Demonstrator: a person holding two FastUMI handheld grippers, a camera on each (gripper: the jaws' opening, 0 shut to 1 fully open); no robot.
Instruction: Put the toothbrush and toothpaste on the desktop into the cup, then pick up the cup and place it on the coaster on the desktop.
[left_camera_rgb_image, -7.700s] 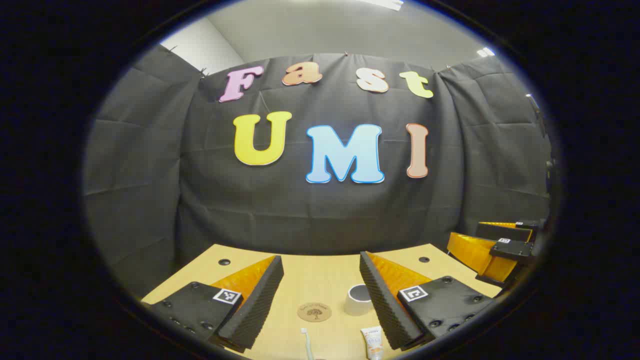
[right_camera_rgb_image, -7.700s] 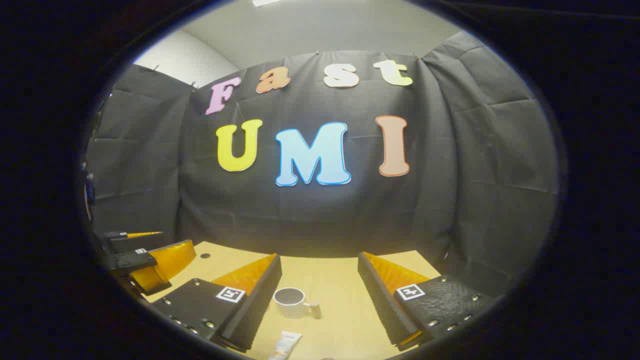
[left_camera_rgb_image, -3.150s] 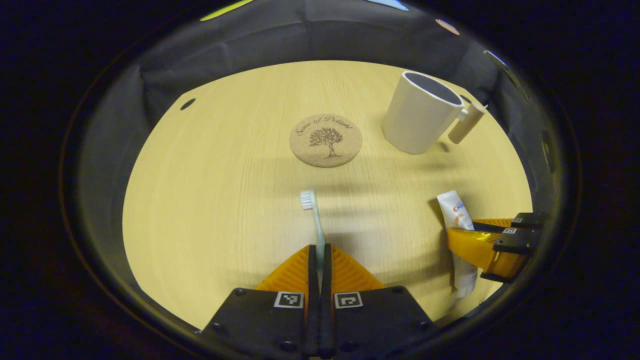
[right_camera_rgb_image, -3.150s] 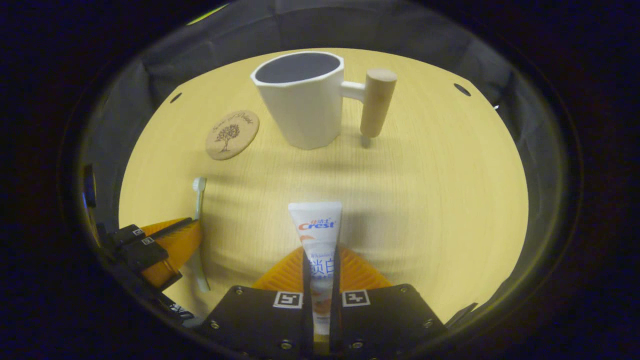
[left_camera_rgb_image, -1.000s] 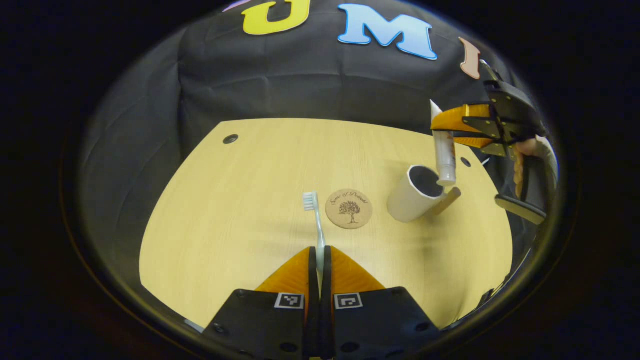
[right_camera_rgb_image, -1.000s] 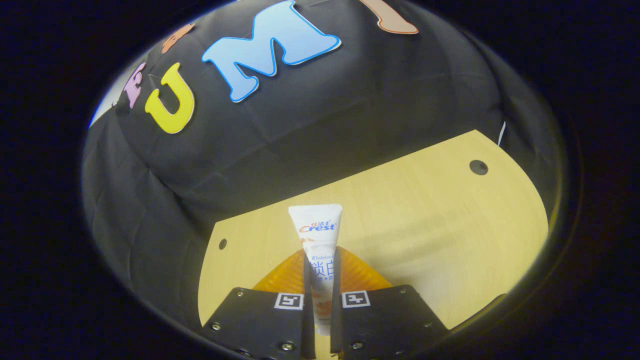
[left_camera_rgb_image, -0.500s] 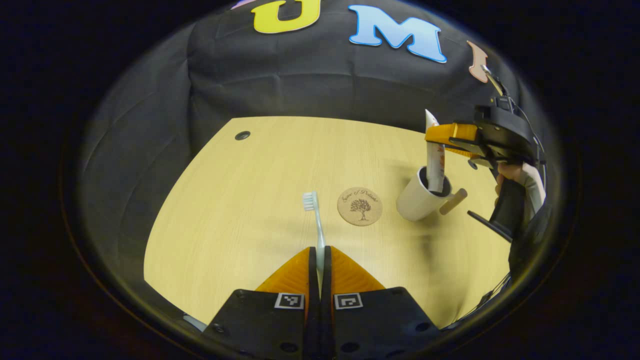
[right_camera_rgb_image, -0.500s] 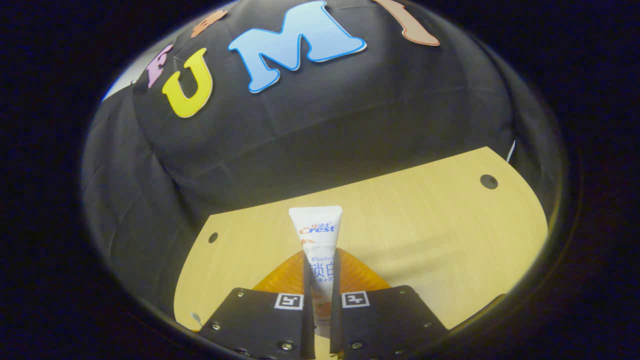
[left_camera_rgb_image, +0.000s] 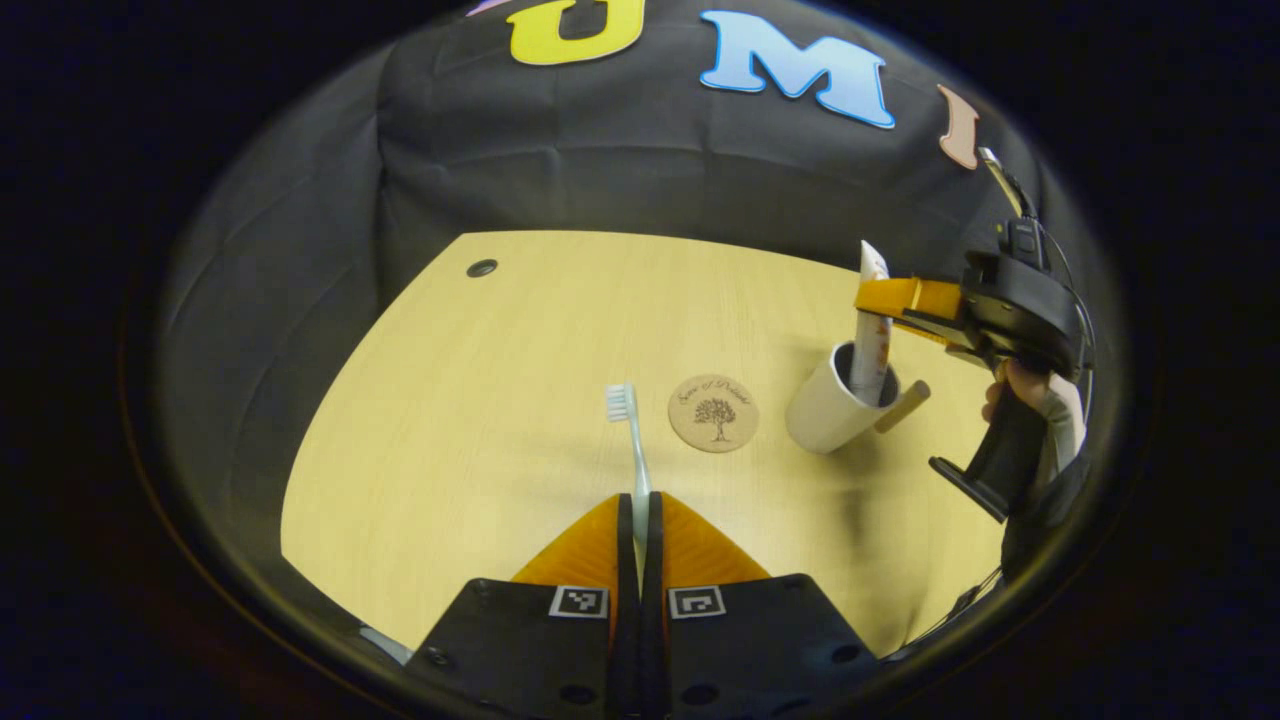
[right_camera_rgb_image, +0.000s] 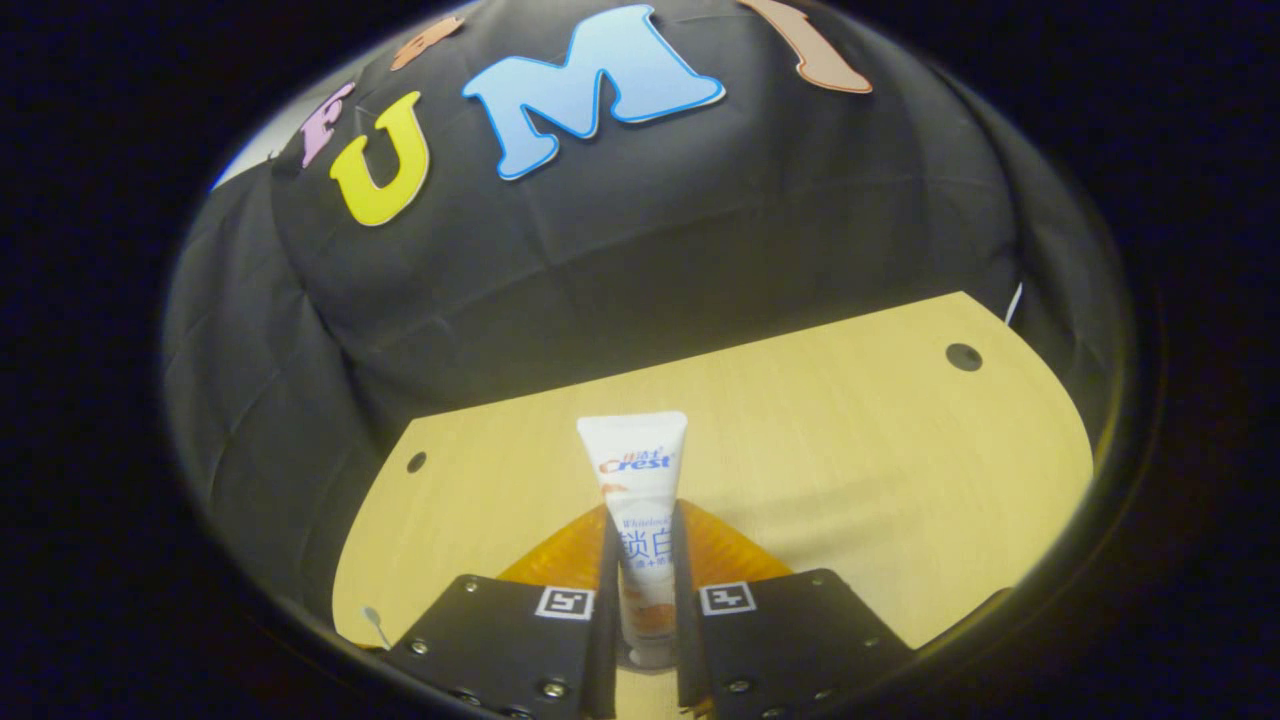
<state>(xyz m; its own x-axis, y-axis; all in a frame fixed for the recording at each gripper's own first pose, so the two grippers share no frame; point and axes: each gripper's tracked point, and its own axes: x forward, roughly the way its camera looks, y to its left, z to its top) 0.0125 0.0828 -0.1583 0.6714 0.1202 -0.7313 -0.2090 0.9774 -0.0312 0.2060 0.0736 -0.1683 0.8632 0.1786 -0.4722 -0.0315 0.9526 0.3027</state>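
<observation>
On the pale wooden table (left_camera_rgb_image: 480, 400), the white cup with a wooden peg handle (left_camera_rgb_image: 828, 412) stands near the right edge, just beside the round cork coaster (left_camera_rgb_image: 713, 412). The right gripper (left_camera_rgb_image: 885, 298) holds the white toothpaste tube (left_camera_rgb_image: 868, 330) upright, lower end inside the cup, jaws seemingly easing. The left gripper (left_camera_rgb_image: 641, 520), clamped on the pale-blue toothbrush (left_camera_rgb_image: 631, 440), has the cup ahead to its right, brush head pointing forward.
</observation>
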